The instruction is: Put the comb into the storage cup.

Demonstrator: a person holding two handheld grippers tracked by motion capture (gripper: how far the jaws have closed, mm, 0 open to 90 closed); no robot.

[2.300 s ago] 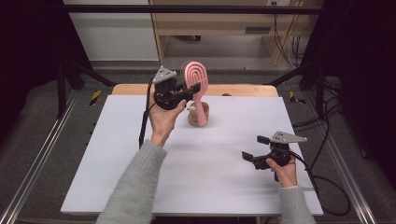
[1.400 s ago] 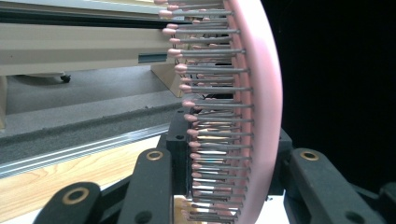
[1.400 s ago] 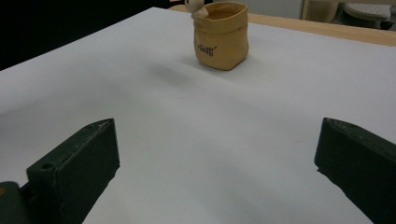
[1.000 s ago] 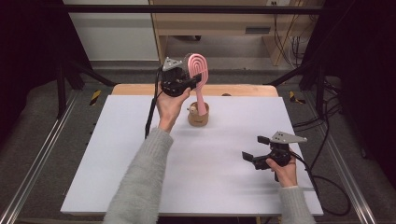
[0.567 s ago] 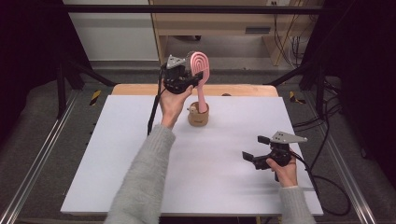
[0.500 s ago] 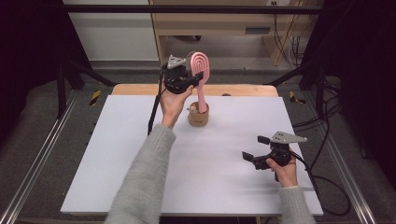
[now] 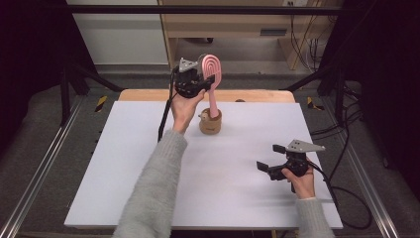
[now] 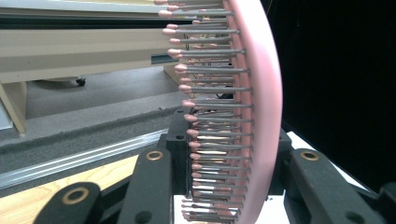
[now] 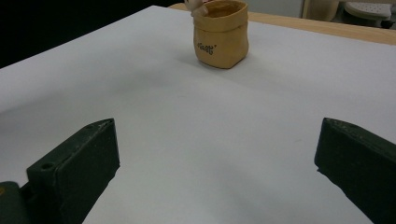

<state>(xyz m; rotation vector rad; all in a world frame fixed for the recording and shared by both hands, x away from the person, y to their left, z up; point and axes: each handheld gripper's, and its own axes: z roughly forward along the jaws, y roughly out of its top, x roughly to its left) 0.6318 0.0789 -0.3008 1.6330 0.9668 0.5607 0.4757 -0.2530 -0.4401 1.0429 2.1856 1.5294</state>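
A pink hairbrush (image 7: 214,66) stands upright, bristles facing left in the high view, with my left gripper (image 7: 210,82) shut on the base of its head. Its handle runs down to the mouth of a tan, bag-shaped cup (image 7: 210,124) at the back middle of the white board (image 7: 148,163). In the left gripper view the brush (image 8: 264,93) rises between the black jaws, and its pin bristles (image 8: 210,121) point left. My right gripper (image 7: 270,157) rests low at the board's front right, open, with nothing in it. In the right gripper view (image 9: 215,163) it faces the cup (image 9: 220,32).
A wooden table edge (image 7: 257,95) shows behind the white board. Black cables trail from both grippers, one down the board's left side (image 7: 162,124). Dark frame legs and metal rails flank the table. A wooden shelf unit (image 7: 233,25) stands behind.
The left hand has swung the brush from a tilt to upright and shifted it slightly right, above the cup. The right gripper has stayed where it was.
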